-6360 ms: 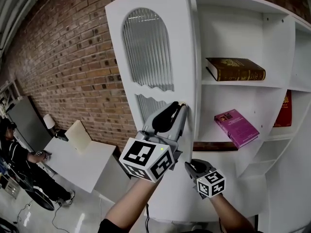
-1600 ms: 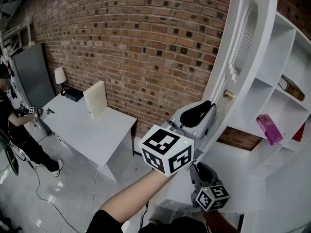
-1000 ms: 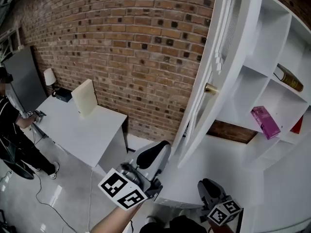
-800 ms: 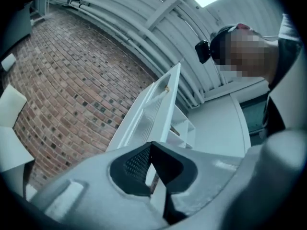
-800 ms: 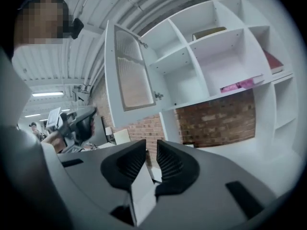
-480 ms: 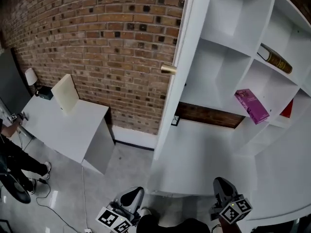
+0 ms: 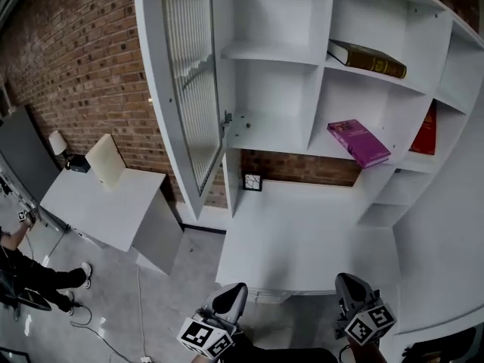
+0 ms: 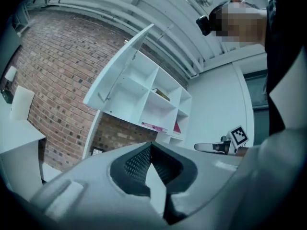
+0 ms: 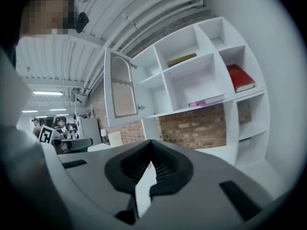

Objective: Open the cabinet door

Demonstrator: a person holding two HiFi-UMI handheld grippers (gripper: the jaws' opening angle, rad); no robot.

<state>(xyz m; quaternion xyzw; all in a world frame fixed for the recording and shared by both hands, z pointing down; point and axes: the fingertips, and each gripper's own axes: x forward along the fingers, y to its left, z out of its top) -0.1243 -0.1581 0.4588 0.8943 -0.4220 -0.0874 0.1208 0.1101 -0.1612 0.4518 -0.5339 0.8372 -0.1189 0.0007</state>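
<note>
Head view showed the cabinet door standing wide open at upper left. The left gripper and right gripper sat along the bottom edge, jaws closed on nothing.

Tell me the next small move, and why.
Probably just rest both grippers; nothing more seems needed. The cabinet door stands swung wide, shelves exposed. The left gripper and right gripper sit low, clear of it, jaws shut on nothing, the right's having just closed.
</note>
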